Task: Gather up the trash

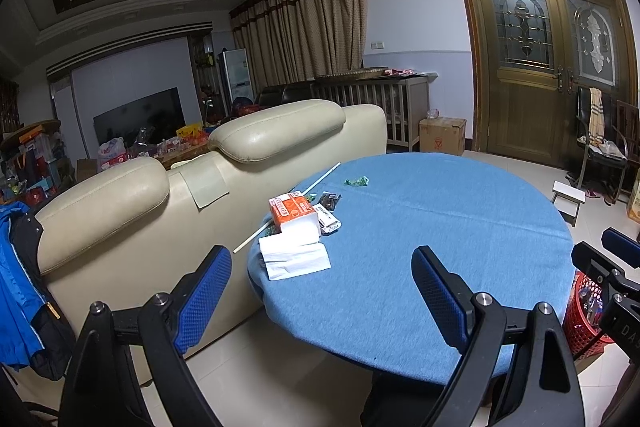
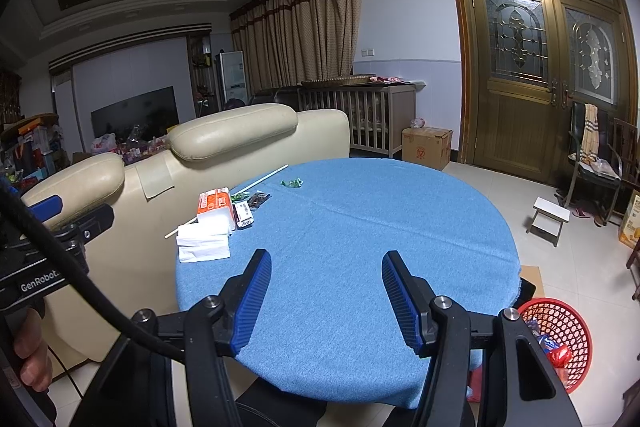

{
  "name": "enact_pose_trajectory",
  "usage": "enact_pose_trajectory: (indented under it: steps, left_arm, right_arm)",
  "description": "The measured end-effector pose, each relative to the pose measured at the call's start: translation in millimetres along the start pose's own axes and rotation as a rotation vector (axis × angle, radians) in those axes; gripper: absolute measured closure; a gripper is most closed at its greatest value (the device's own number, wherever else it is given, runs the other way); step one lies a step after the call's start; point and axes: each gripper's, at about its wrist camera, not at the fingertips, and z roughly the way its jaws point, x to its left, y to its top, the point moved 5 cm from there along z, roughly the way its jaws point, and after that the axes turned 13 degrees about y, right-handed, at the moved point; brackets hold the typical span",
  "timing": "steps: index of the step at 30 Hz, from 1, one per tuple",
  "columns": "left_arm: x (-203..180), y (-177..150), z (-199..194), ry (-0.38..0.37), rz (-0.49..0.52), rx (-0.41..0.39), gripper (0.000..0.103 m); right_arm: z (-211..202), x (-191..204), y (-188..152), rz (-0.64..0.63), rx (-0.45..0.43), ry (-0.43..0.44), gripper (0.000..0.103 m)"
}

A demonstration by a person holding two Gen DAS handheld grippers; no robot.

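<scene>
A round table with a blue cloth [image 1: 440,247] [image 2: 360,247] holds a green crumpled wrapper [image 1: 356,181] [image 2: 292,182], a dark wrapper [image 1: 330,199] [image 2: 258,199], a small white packet [image 1: 329,221] [image 2: 243,214], an orange tissue pack [image 1: 291,211] [image 2: 214,205] with loose white tissue [image 1: 294,253] [image 2: 204,245], and a long white stick [image 1: 288,205] [image 2: 240,193]. A red mesh bin [image 2: 560,339] [image 1: 586,315] with trash stands on the floor at the right. My left gripper [image 1: 322,279] and right gripper [image 2: 324,283] are open and empty at the near table edge.
A cream sofa [image 1: 200,195] [image 2: 192,155] backs against the table's left side. A blue jacket [image 1: 16,267] hangs at far left. A small white stool [image 2: 550,213], a chair [image 2: 596,163] and a cardboard box [image 2: 426,147] stand on the tiled floor near the wooden door.
</scene>
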Motion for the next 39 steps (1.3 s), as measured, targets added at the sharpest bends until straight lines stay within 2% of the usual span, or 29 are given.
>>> enact_pose_trajectory:
  steps: [31,39]
  left_arm:
    - [-9,-10,7,-0.017,0.005,0.036,0.011]
    - [-22,-9,26,-0.044,0.012,0.068,0.011]
  right_arm:
    - [7,-4,-7,0.003,0.022,-0.019,0.041]
    - [17,-12,-11,-0.01,0.058,-0.047,0.041]
